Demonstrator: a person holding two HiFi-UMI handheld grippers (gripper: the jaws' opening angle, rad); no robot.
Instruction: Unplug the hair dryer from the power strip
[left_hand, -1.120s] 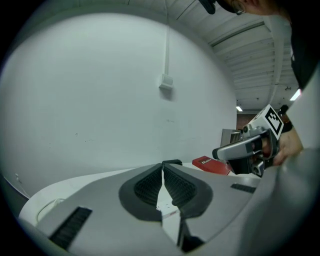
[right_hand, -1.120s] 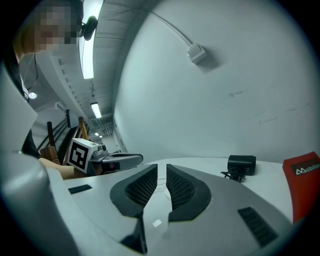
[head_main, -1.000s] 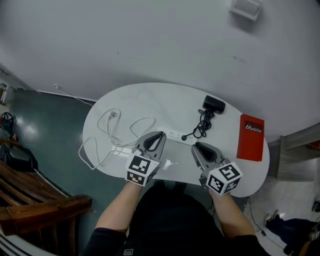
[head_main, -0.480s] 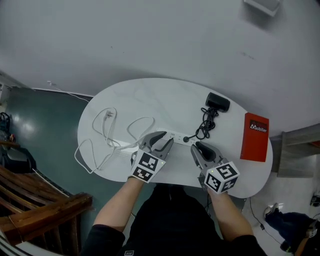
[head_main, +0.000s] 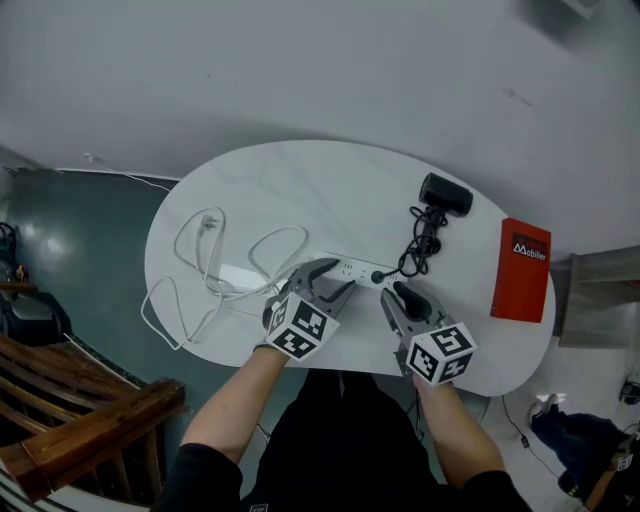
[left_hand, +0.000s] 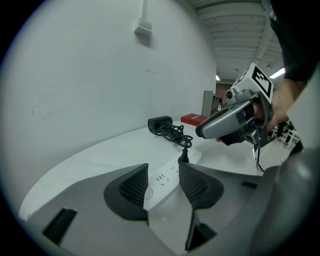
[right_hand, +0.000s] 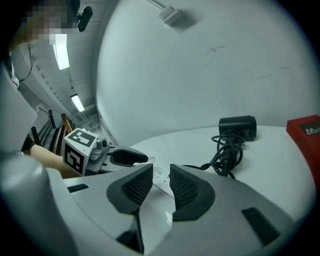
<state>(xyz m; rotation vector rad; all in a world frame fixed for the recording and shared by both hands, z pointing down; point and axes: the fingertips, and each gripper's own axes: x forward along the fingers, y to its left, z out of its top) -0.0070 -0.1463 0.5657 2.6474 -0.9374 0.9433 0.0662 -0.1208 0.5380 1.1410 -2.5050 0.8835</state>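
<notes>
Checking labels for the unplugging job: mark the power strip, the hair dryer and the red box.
power strip (head_main: 358, 271), head view, white top face.
hair dryer (head_main: 446, 195), head view, black body.
red box (head_main: 522, 270), head view, middle of top face.

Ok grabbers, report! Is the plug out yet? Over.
Left gripper jaws just been opening, strip between them, ungripped; right gripper open, empty. Plug in strip, not out yet. Cord bunched just past plug.
</notes>
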